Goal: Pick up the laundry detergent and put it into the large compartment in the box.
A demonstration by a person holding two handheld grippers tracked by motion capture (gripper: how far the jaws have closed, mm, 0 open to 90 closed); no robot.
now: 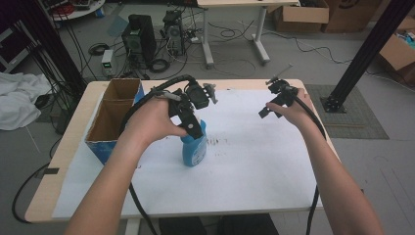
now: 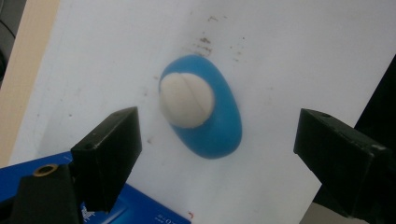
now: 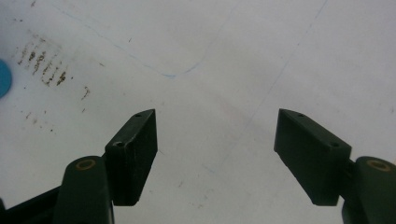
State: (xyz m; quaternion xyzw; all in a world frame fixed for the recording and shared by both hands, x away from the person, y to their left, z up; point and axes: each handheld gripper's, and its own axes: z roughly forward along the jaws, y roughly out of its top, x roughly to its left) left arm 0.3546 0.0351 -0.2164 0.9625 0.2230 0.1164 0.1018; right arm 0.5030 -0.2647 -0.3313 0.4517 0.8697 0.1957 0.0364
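Two grippers up, nothing grabbed yet. Left gripper (image 1: 195, 128) hanging right over the blue bottle (image 1: 194, 149), which stands upright on the white sheet (image 1: 254, 161) near the middle of the table (image 1: 73, 161), just beside the open cardboard box (image 1: 105, 125). Looking straight down on the bottle (image 2: 205, 112) from the left gripper view: white cap (image 2: 187, 99) dead centre-ish, jaws spread wide with one black pad on each side and clear daylight between pads and plastic. So released, not touching.

Right gripper (image 1: 266, 111) held well apart over bare paper on the far right side, jaws also splayed open, nothing between them in the right gripper view except the sheet (image 3: 210, 60) and a few brown smudges (image 3: 44, 65).

Looks like the approach step of a pick, lining up over the bottle before closing. Next move probably calls for dropping lower so the pads (image 2: 109, 149) sit beside the body or neck rather than above the cap, nudging a bit to centre it, then squeezing. Rounded, slick-looking plastic, so worth gripping below the cap to avoid tipping it over. Box right alongside, so mind that near edge on the way down.
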